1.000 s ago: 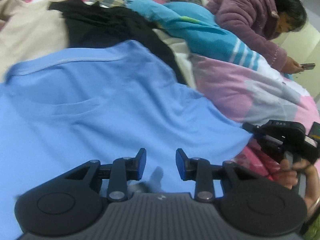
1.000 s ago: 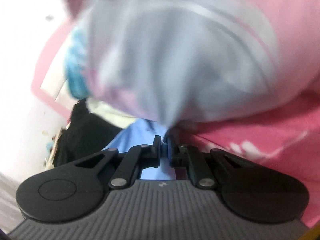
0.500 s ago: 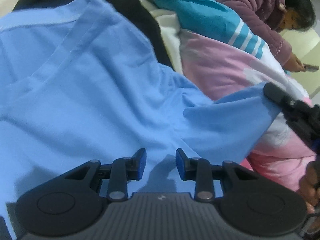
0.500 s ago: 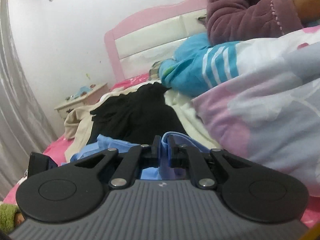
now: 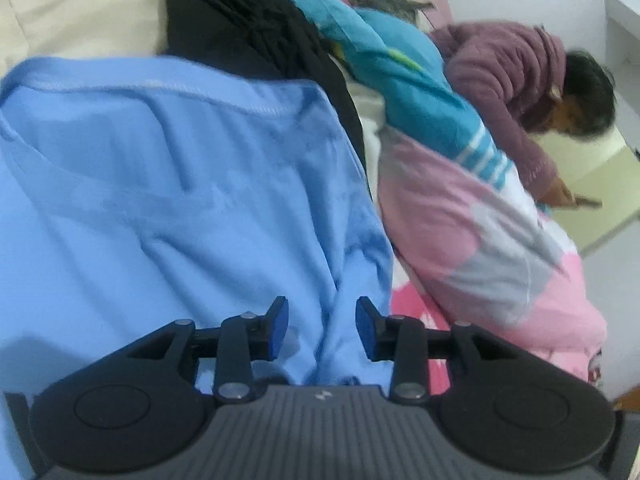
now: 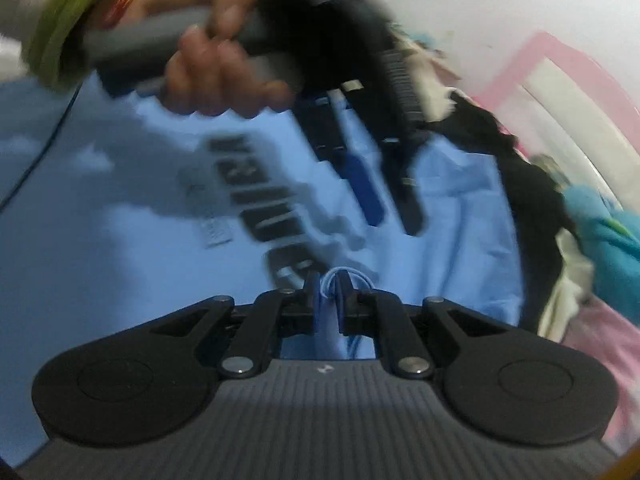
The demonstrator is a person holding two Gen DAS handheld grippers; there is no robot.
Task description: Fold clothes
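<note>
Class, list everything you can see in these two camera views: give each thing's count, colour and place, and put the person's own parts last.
T-shirt: one, light blue, spread on the bed.
Garment: one, black, behind the T-shirt.
Cloth: one, turquoise with white stripes, on the quilt.
Quilt: one, pink and grey, right of the T-shirt.
Headboard: one, pink and white.
Seated person: one, purple jacket.
Left gripper: black, jaws opening, above the T-shirt.
Right gripper: black, pinching T-shirt fabric.
Hand: one, green cuff.

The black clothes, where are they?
In the left wrist view the black clothes lie heaped at the top, just behind the blue shirt, beside the turquoise striped cloth.
</note>
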